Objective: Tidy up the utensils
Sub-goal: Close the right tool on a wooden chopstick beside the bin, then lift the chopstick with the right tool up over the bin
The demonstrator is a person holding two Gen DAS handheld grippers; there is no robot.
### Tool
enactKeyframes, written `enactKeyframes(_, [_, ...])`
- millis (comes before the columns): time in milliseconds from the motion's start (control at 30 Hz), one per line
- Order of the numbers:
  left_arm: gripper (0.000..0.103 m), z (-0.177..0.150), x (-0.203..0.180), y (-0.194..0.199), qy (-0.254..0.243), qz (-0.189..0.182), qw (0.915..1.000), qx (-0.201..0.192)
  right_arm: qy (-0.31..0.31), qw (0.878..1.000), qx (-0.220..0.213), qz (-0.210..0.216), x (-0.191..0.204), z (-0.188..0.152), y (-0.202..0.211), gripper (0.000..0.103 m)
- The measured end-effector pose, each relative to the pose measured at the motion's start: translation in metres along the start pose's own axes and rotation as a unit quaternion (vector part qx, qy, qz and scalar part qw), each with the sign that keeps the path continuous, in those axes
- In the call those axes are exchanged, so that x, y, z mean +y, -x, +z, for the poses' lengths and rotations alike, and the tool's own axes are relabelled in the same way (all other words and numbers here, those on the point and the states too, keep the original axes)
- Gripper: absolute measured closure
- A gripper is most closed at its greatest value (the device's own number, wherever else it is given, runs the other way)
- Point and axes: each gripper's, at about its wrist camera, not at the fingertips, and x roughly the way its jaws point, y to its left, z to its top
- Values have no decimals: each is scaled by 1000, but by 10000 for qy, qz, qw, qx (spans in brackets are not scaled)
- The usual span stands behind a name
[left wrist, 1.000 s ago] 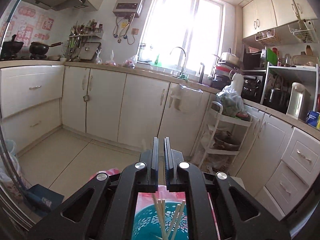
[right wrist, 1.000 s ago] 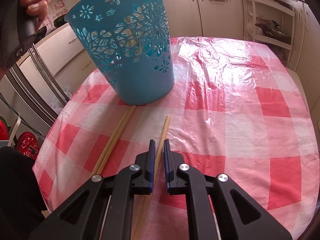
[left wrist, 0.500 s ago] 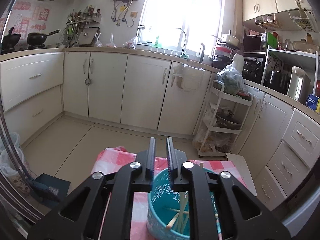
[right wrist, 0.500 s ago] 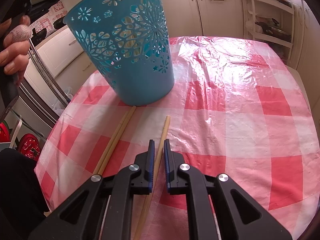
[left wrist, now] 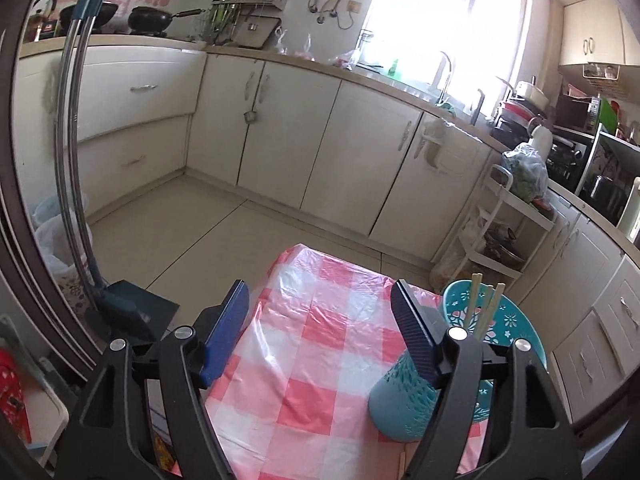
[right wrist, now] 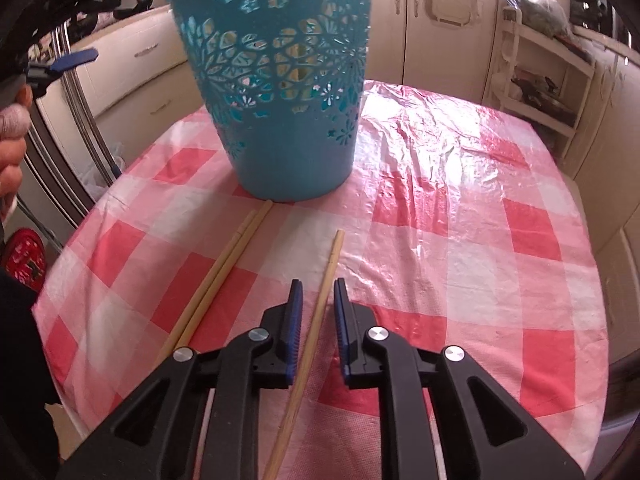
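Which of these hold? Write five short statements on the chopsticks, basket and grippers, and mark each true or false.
1. The left gripper is open and holds nothing. True.
2. The teal basket lies on its side. False: it stands upright on the checked tablecloth.
3. Three chopsticks lie on the tablecloth. True: a pair and a single chopstick.
4. The right gripper is shut on the single chopstick. False: its fingers straddle it with gaps.
5. The basket is empty. False: chopsticks in the basket stand upright.
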Motion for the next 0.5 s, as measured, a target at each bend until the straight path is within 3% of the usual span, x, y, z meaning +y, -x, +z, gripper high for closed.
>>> enactKeyframes(100, [31, -1, 4, 2, -23, 23, 10000, -41, 158, 9998, 107, 23, 4, -1, 2, 96])
enactKeyframes(333, [22, -2, 4, 1, -27, 28, 10000, 18, 389, 9990, 195, -95, 1, -8, 8, 96])
enactKeyframes(400, [22, -4, 1, -3, -79, 45, 9999, 108, 304, 9990, 317, 93, -2, -7, 10, 97])
enactKeyframes(500, [22, -7, 0, -6, -133, 51, 9996, 224, -142, 9968, 268, 733, -14, -8, 24, 98])
